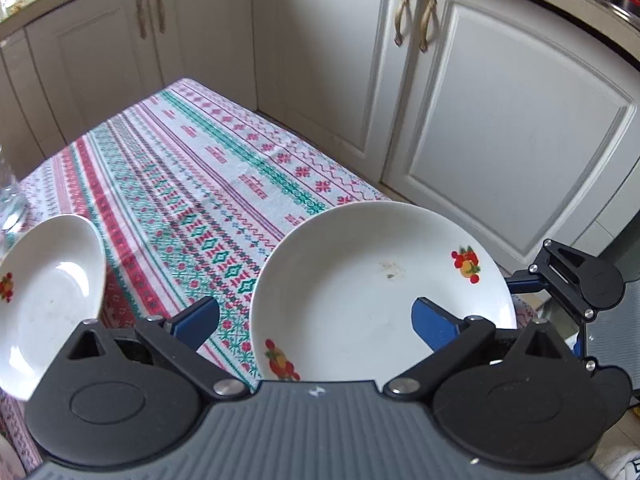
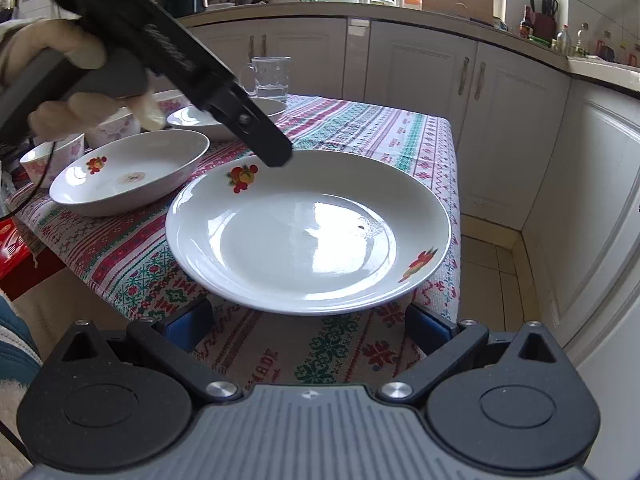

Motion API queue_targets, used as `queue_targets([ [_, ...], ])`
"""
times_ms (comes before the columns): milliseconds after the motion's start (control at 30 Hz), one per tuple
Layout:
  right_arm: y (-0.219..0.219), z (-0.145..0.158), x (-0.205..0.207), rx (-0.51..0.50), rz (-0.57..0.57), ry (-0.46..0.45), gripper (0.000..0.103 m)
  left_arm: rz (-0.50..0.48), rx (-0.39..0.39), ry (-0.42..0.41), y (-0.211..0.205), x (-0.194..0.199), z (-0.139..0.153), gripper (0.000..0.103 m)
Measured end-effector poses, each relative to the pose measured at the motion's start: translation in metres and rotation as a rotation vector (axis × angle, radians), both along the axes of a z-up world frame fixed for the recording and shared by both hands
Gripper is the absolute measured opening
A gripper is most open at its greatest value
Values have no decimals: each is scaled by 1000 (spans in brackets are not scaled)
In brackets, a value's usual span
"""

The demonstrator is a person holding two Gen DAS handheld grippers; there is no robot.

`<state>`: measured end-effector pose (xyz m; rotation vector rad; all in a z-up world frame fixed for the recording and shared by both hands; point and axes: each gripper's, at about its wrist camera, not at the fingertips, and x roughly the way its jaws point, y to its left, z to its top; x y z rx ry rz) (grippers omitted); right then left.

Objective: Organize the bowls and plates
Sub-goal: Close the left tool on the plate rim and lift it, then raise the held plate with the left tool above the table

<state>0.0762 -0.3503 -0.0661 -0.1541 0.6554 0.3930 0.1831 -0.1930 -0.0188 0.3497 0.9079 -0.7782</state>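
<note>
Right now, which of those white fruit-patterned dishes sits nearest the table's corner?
The wide, shallow white plate under the left gripper, overhanging the tablecloth edge. The deeper white dish sits further in.

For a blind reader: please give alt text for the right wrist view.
A white plate with fruit prints sits on a patterned tablecloth before the open right tongs. The left tongs reach over its far rim.
</note>
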Motion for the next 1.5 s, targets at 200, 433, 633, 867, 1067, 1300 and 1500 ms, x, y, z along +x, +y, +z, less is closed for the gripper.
queue_targets([
  [200,-3,-3,1,12,41,-25,103,-41,51,63,-14,20,-11,89],
  [433,-6,-4,4,26,58,-37,103,-70,71,146,-22,34,-20,84],
  [633,-6,-5,8,28,46,-40,103,-111,93,170,-25,41,-23,77],
  [867,-5,-4,10,25,56,-34,103,-148,109,202,-28,48,-27,76],
  [1067,-4,-4,12,21,57,-24,103,-156,113,222,-31,54,-32,76],
  [1300,-1,-1,17,8,51,3,103,-149,105,228,-27,55,-31,76],
  [1500,2,7,23,12,60,15,103,-129,66,215,-18,59,-24,76],
])
